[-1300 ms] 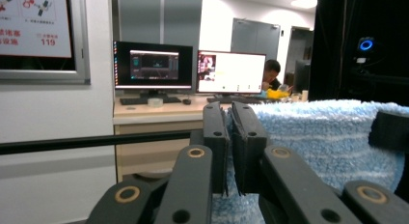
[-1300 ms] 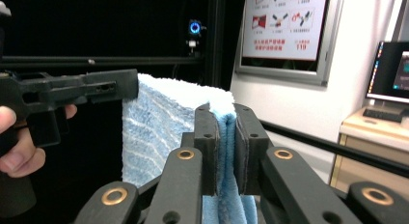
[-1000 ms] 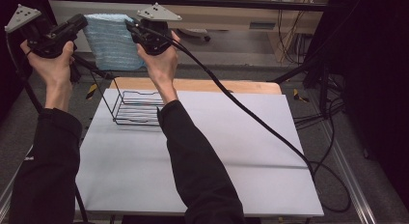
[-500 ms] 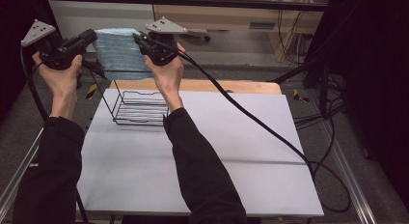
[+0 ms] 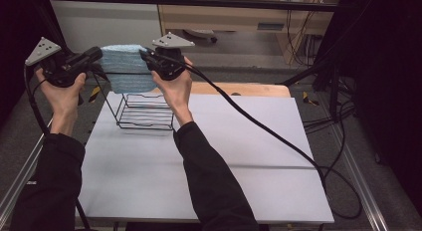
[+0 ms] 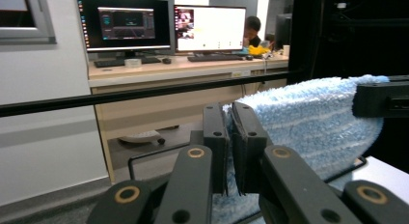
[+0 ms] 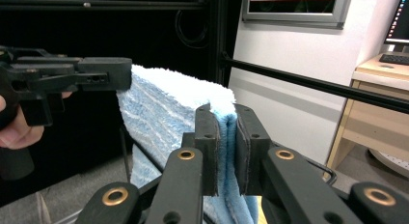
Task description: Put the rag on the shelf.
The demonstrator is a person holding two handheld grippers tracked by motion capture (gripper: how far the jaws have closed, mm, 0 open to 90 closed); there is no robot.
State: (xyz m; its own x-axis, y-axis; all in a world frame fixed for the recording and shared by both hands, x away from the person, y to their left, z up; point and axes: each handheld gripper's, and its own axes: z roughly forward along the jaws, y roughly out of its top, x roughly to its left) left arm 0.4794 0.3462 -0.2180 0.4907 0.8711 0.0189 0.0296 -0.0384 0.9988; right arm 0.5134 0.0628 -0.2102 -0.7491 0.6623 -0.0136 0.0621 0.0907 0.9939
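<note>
A folded light-blue towel (image 5: 124,67) hangs stretched between my two grippers, just above a black wire rack (image 5: 144,111) at the back left of the white table (image 5: 229,156). My left gripper (image 5: 99,55) is shut on the towel's left end, and my right gripper (image 5: 145,56) is shut on its right end. In the left gripper view the jaws (image 6: 230,151) pinch the towel (image 6: 308,118), with the right gripper (image 6: 381,98) clamped on the far end. In the right gripper view the jaws (image 7: 225,147) pinch the towel's (image 7: 164,108) folded edge, and the left gripper (image 7: 103,74) holds the other end.
A wooden board (image 5: 249,89) lies along the table's far edge. A thick black cable (image 5: 278,136) trails from the right gripper across the table to the right. A black frame bar (image 5: 199,2) crosses overhead. A desk with monitors (image 6: 125,23) stands beyond.
Both hands have come down together with the towel held between them, so it now hangs closer to the top of the wire rack. Both grips are unchanged.
</note>
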